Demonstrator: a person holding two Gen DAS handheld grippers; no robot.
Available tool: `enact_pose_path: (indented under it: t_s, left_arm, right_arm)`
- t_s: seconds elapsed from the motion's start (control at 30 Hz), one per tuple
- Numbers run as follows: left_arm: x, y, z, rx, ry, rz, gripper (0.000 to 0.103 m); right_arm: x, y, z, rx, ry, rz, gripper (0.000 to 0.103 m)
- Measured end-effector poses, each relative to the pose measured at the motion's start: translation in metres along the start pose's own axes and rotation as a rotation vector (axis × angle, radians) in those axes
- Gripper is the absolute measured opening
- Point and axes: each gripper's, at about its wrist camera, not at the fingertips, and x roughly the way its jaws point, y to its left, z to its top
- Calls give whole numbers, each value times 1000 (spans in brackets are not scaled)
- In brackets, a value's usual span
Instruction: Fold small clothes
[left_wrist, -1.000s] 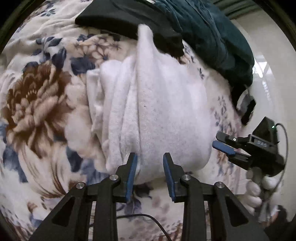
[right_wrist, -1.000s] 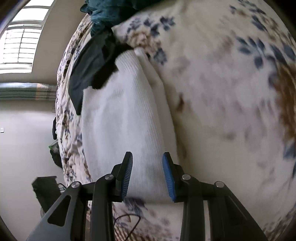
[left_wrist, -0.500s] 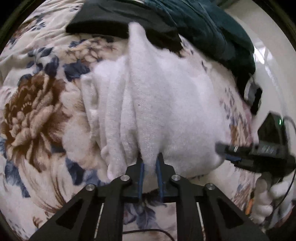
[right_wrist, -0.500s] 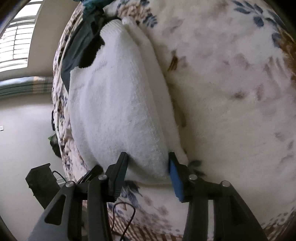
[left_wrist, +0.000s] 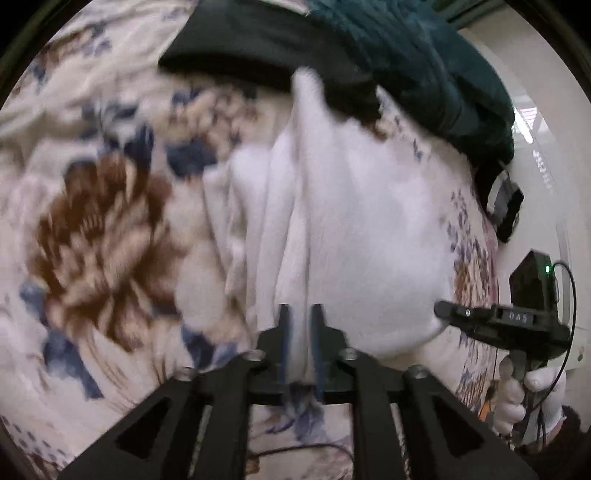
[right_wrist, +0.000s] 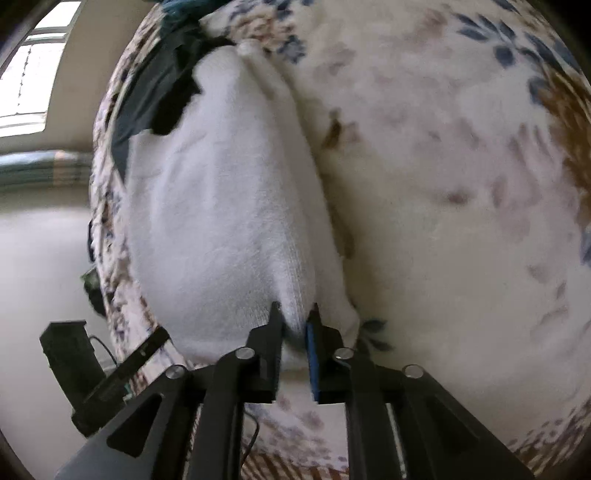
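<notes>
White garment (left_wrist: 343, 229) at frame centre in both views, lying on a floral blanket (left_wrist: 99, 236); its far end, toward the top of each frame, rests against a black cloth (left_wrist: 258, 48) and a teal cloth (left_wrist: 417, 70). Left gripper (left_wrist: 300, 325), bottom centre of the left view, has a ridge of the near hem between its narrow jaws; the jaws are opening, yet cloth appears pinched between the pads. Right gripper (right_wrist: 294, 321), bottom centre of the right view, is closed narrowly on a corner of the same hem. Both grips sit on the near edge, probably so that the edge can be lifted and carried over as one fold. In the left view the right gripper also shows at lower right, with a gloved hand (left_wrist: 528, 391) beneath it. Motion blur softens the blanket and the garment's folds at left; the hem under the jaws is hidden, and the garment's type cannot be told.
</notes>
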Motion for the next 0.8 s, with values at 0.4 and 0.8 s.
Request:
enact_pose_path:
  t_s: [0.4,0.8]
  left_arm:
    - [92,-34,138,94,-81,33,8]
    - [47,-62,126,205,-192,-7,7]
  right_arm:
    - [21,50,133,-70,-117,42,42]
    - [-13,79,121,-153,-309,10,0]
